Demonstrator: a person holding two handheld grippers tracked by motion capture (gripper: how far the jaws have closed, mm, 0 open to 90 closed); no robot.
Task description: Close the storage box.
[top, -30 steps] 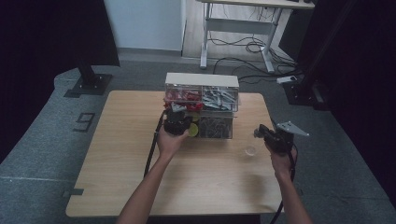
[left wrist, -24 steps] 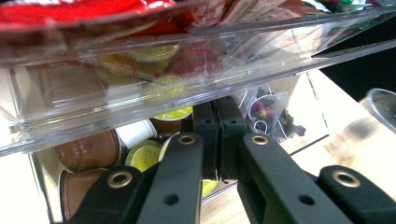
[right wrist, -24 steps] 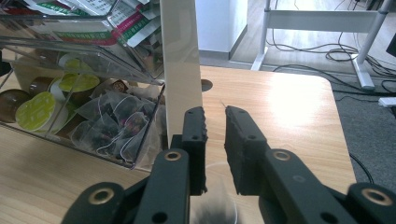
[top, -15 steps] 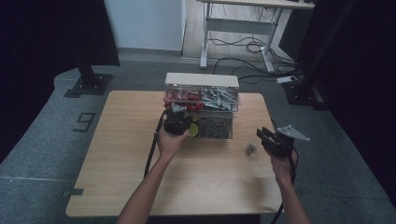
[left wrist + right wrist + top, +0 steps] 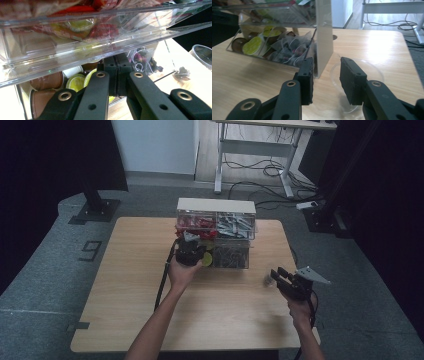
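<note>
A clear plastic organizer point(image 5: 216, 206) with drawers stands at the back middle of the wooden table point(image 5: 130, 285). My left gripper point(image 5: 190, 241) is shut at its lower left drawer, pads together point(image 5: 116, 72) just over the green and brown coffee pods point(image 5: 75, 81); whether the thin clear wall is pinched I cannot tell. A small clear cup point(image 5: 269, 280) stands right of the organizer. My right gripper point(image 5: 276, 273) is at the cup. Its jaws point(image 5: 325, 75) have just been opening and straddle the cup's near wall point(image 5: 372, 72) without pressing it.
The upper drawer point(image 5: 75, 37) holds red and yellow packets, and tea bags point(image 5: 289, 50) fill the lower right compartment. The organizer's side wall point(image 5: 323, 37) stands just ahead of my right jaws. A desk frame with cables point(image 5: 260, 150) stands on the floor behind.
The right gripper has sunk slightly toward the table beside the cup, and its jaws have spread apart. The left hand has stayed at the drawer.
</note>
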